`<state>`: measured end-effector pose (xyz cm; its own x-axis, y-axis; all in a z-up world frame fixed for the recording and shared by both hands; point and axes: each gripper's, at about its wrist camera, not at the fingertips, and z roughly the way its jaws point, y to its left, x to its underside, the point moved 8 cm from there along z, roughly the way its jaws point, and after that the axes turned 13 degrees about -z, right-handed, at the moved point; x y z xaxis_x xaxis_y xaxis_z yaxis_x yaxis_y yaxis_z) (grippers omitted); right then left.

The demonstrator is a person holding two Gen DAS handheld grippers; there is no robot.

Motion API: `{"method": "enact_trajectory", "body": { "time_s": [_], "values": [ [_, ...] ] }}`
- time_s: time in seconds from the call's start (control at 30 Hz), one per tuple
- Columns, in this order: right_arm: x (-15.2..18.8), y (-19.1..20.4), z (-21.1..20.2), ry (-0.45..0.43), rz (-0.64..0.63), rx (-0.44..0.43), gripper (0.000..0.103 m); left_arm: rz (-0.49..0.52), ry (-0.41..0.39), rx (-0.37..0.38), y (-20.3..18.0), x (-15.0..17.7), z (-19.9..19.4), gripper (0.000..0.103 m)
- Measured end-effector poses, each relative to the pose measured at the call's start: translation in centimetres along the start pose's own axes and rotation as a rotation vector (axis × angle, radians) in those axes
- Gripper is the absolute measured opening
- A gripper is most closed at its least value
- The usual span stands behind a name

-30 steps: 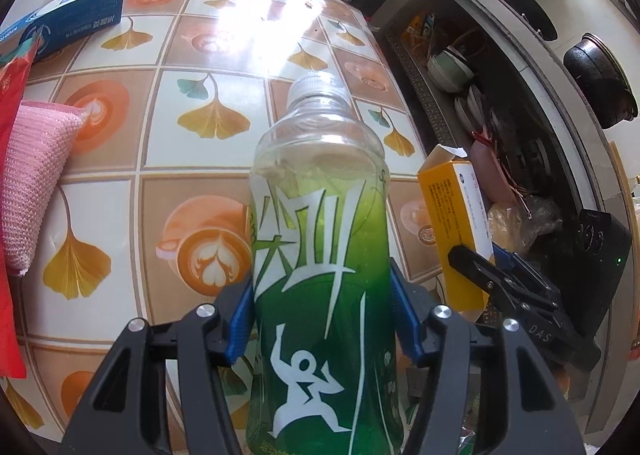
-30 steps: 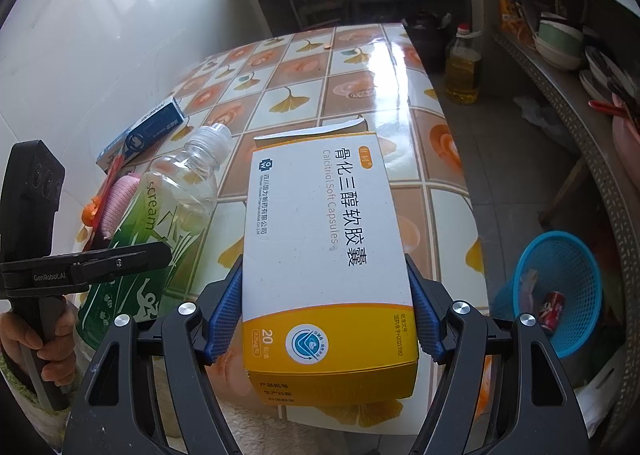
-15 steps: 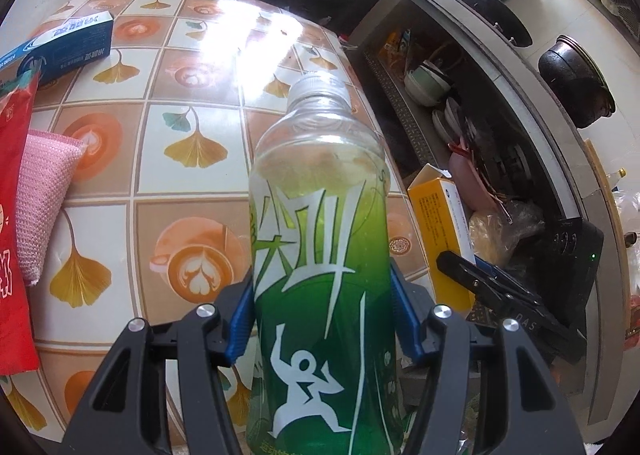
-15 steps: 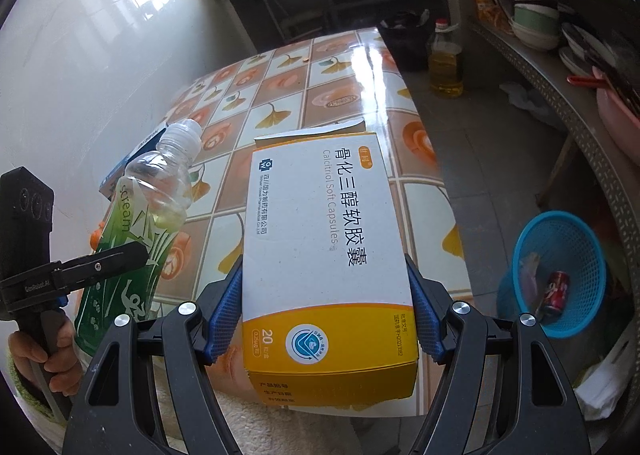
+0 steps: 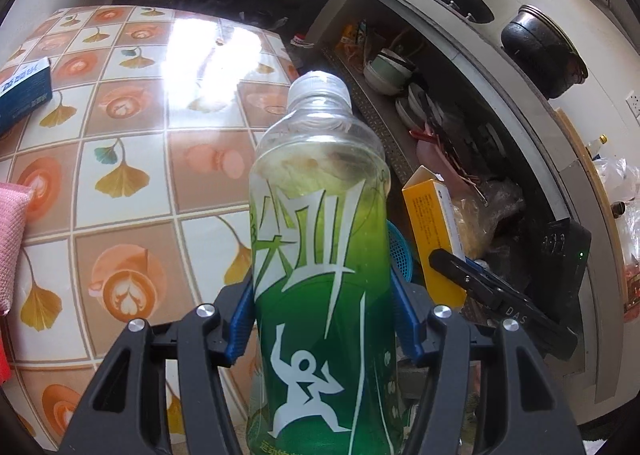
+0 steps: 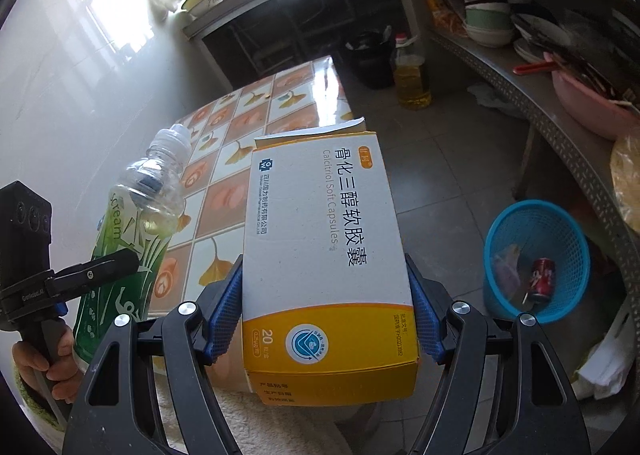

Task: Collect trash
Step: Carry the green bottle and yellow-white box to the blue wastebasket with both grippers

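Two grips are holding — left gripper (image 5: 322,329) clamping the green bottle (image 5: 320,255), right gripper (image 6: 324,315) the medicine box (image 6: 326,251) — next needing carrying over the blue basket (image 6: 536,215).

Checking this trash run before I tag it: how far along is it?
Done: a red can already lies in the blue basket. In hand: left gripper clamps the green drink bottle; right gripper clamps the white-and-yellow capsule box; neither dropped yet. Left on the table: a blue box and a pink cloth.
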<state>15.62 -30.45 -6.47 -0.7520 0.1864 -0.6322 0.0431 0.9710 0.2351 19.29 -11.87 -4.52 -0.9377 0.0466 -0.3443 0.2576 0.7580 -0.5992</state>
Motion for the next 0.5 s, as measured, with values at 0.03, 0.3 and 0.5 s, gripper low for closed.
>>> {"method": "enact_trajectory", "body": {
  "time_s": [0.03,0.3,0.5],
  "values": [
    [0.1,-0.7,-0.4,-0.009,0.015,0.011,0.068,0.013,0.009,0.003,-0.8,0.0,0.4,0.057],
    [3.8,-10.0,-4.4,-0.048,0.206,0.167,0.068,0.147,0.132,0.057,-9.2,0.2,6.4,0.057],
    [10.8,-18.5,-6.3,0.005,0.42,0.319,0.068,0.227,0.272,0.05,-14.4,1.8,13.1,0.057]
  ]
}}
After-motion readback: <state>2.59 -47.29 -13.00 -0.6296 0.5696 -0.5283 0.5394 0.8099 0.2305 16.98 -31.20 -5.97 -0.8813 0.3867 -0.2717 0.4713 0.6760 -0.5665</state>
